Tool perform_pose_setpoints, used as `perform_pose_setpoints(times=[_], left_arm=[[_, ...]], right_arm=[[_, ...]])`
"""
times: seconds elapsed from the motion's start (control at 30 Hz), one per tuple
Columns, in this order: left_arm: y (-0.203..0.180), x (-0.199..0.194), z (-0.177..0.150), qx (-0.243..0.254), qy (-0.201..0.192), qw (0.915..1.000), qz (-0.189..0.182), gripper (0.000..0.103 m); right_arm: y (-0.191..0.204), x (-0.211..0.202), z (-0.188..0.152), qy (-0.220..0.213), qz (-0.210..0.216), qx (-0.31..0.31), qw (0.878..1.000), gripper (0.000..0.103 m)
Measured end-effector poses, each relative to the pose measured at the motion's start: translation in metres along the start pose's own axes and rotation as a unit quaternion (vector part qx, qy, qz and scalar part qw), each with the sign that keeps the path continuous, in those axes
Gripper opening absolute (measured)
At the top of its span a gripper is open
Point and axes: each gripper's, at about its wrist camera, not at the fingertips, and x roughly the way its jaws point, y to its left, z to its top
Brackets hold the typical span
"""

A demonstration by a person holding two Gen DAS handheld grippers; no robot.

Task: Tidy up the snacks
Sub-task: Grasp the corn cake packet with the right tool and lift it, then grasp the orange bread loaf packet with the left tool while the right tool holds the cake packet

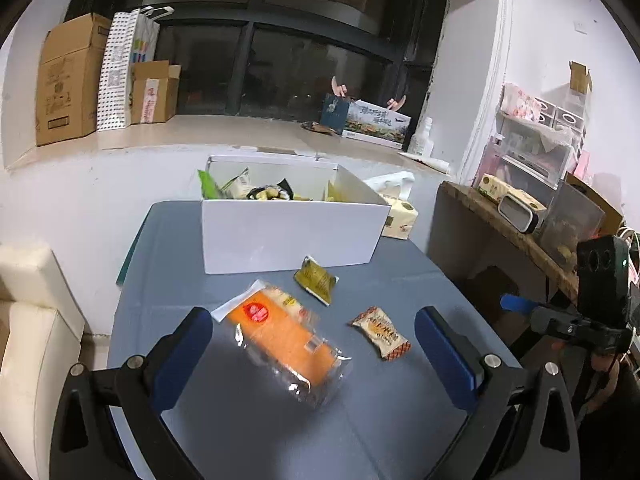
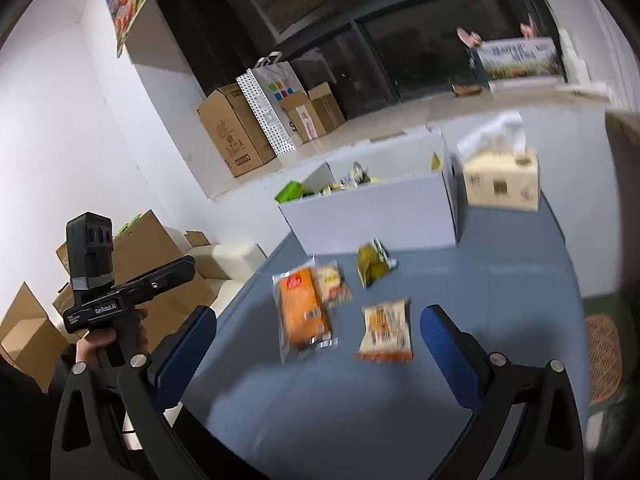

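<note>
Left gripper (image 1: 314,344) hung wide open over the clear-wrapped orange cake packet (image 1: 280,334), gripping nothing. Right gripper (image 2: 318,346) gaped too, empty, above the small white-and-orange wrapped biscuit (image 2: 386,330). Just beyond lay an olive-green sachet (image 1: 316,280) on the grey-blue table (image 1: 280,432), near the half-filled white cardboard box (image 1: 288,232).

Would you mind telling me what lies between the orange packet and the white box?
In both wrist views only bare blue table separates the orange packet from the white box; the green packet sits off to the side.
</note>
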Motion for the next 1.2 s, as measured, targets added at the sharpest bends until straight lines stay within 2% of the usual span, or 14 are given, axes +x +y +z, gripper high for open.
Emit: perform_pose_setpoints(times=[0.1,0.23,0.4,0.6,0.77,0.83,0.87,0.97,1.2], left_arm=[[0.002,-0.003,-0.004,-0.009,0.000,1.0000,0.004,0.103],[0.000,-0.003,-0.009,-0.005,0.008,0.9999,0.011,0.103],[-0.003,-0.001,-0.018,0.006,0.021,0.9997,0.014,0.103],[0.000,0.004,-0.029,0.004,0.041,0.9990,0.020,0.103],[0.007,0.013,-0.034,-0.010,0.055,0.9978,0.034,0.103],[0.009,0.015,-0.036,-0.017,0.060,0.9975,0.034,0.103],[0.010,0.017,-0.037,-0.020,0.062,0.9973,0.034,0.103],[0.011,0.019,-0.038,-0.025,0.063,0.9971,0.036,0.103],[0.013,0.042,-0.033,-0.051,0.076,0.9950,0.040,0.103]], right_arm=[[-0.007,0.005,-0.010,0.023,-0.008,0.006,1.000,0.103],[-0.011,0.026,-0.021,0.066,-0.041,-0.011,0.997,0.103],[-0.018,0.077,-0.023,0.128,-0.076,-0.037,0.988,0.103],[-0.014,0.139,-0.010,0.164,-0.144,-0.099,0.971,0.103],[-0.016,0.172,-0.005,0.178,-0.169,-0.119,0.962,0.102],[-0.017,0.182,-0.008,0.187,-0.174,-0.126,0.959,0.091],[-0.018,0.187,-0.012,0.198,-0.187,-0.133,0.953,0.071],[-0.016,0.186,-0.016,0.195,-0.191,-0.141,0.952,0.052],[-0.011,0.176,-0.023,0.185,-0.199,-0.152,0.950,0.048]])
